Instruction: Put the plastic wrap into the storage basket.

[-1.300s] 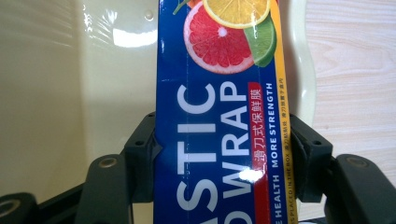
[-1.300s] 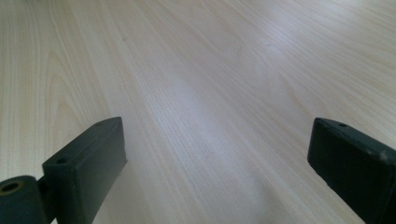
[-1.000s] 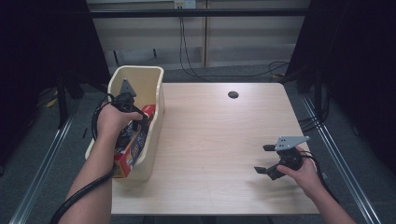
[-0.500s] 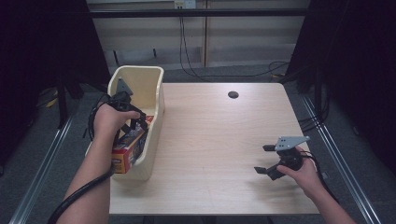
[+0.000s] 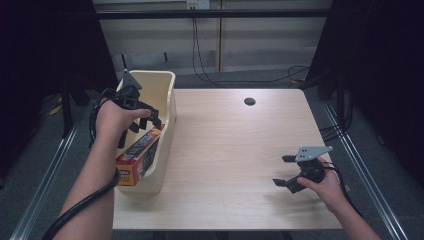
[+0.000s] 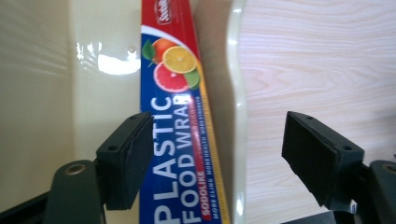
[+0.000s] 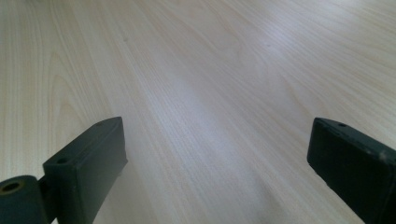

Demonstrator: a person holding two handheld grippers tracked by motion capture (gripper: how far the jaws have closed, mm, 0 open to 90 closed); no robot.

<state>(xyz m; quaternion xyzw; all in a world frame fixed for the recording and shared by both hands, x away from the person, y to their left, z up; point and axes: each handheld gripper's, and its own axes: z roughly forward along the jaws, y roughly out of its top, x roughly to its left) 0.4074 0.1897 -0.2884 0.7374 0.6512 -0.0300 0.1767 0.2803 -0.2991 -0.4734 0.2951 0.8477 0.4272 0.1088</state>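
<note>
Both tools gape wide, left tool (image 6: 217, 158) over a plastic-wrap box (image 6: 180, 140), its end seemingly cropped.

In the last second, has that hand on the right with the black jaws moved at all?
No. The right gripper sits at the same spot near the table's near right corner, jaws open over bare wood.

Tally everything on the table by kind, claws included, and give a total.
Plastic wrap box: 1
Cream bin: 1
Claws: 2, the left claw open over the bin, the right claw open above the table
Total: 4
</note>
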